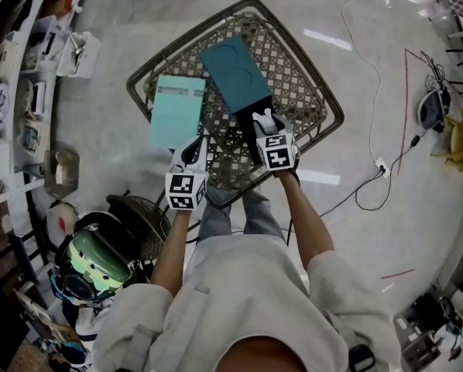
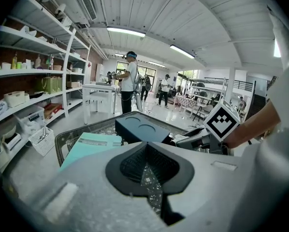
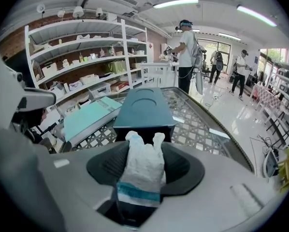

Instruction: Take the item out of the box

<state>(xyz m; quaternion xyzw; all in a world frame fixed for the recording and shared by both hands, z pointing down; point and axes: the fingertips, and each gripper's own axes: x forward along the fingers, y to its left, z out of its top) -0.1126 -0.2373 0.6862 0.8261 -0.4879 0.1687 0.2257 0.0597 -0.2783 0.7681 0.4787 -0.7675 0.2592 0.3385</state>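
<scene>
White wrapping with a teal band marks the item (image 3: 142, 166), which is clamped between the jaws of the right gripper (image 3: 143, 151); the jaws stand at a medium width, pressed on its sides, and its two upper corners project beyond the pads. The item sits directly at the near, open end of the dark teal box (image 3: 143, 108). Whether it is fully clear of the opening cannot be told. In the head view the box (image 1: 235, 74) lies on the lattice table (image 1: 324, 91) with its long axis running away from the right gripper (image 1: 266, 124), up and to the left. Judgement: extraction runs back along this axis, toward the person, and the right hand is the nearer one and in line with the opening. The left gripper (image 2: 145, 151) has its jaws together on nothing and hangs beside the pale teal flat piece (image 1: 177, 111), left of the box.
</scene>
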